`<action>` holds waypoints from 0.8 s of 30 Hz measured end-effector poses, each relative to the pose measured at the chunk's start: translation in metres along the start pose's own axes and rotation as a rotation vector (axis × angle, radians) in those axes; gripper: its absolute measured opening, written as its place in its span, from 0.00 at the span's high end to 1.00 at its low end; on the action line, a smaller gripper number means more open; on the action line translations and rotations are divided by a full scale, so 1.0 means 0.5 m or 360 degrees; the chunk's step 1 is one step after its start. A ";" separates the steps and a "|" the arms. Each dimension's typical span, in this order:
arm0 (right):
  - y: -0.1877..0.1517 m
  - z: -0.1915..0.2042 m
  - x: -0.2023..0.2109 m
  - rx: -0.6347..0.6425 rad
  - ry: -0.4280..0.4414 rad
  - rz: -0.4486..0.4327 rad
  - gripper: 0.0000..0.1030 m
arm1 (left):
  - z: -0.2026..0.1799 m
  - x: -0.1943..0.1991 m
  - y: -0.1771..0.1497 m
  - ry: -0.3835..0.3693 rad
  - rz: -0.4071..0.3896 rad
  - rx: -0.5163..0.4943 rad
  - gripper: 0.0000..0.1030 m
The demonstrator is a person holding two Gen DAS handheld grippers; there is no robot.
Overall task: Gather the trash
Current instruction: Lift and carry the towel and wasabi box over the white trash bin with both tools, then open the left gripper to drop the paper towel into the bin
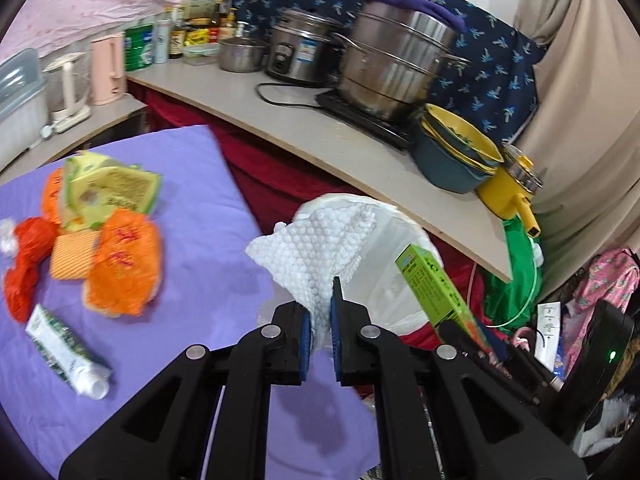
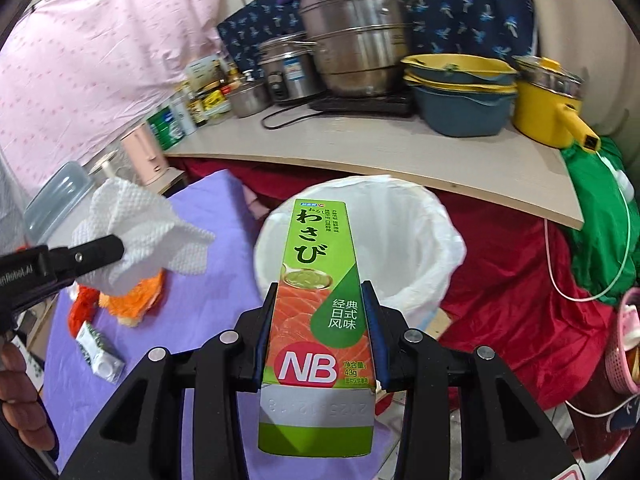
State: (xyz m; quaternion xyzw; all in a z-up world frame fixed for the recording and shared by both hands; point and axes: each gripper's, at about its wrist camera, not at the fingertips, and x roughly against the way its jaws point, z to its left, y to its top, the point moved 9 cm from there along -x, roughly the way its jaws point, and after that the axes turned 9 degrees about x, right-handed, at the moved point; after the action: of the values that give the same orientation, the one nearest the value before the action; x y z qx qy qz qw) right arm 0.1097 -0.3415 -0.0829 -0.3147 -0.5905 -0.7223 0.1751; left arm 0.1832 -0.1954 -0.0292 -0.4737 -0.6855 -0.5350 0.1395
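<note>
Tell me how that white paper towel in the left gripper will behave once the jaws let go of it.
The paper towel looks floppy: it droops and folds around the left gripper. Probably very light, so it may flutter rather than drop straight into the white-lined bin. Its embossed surface seems soft, so slipping from the pads looks unlikely.

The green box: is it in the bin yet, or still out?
Out. The right gripper holds the green box above the white-lined bin.
</note>
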 end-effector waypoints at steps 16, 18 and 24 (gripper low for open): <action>-0.013 -0.111 -0.042 -0.0142 -0.0104 0.0058 0.64 | -0.123 -0.223 -0.007 -0.0139 0.0267 -0.0027 0.73; -0.013 -0.113 -0.049 -0.0147 -0.0107 0.0065 0.64 | -0.112 -0.227 0.003 -0.0094 0.0225 -0.0001 0.54; 0.002 -0.104 -0.071 -0.0138 -0.0083 0.0067 0.64 | -0.076 -0.211 0.024 -0.0025 0.0141 0.0019 0.52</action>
State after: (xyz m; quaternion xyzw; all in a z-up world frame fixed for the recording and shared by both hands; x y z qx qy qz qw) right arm 0.1239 -0.3959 -0.1111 -0.3531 -0.5563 -0.7348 0.1609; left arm 0.2350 -0.2814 -0.0808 -0.5070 -0.6680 -0.5206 0.1604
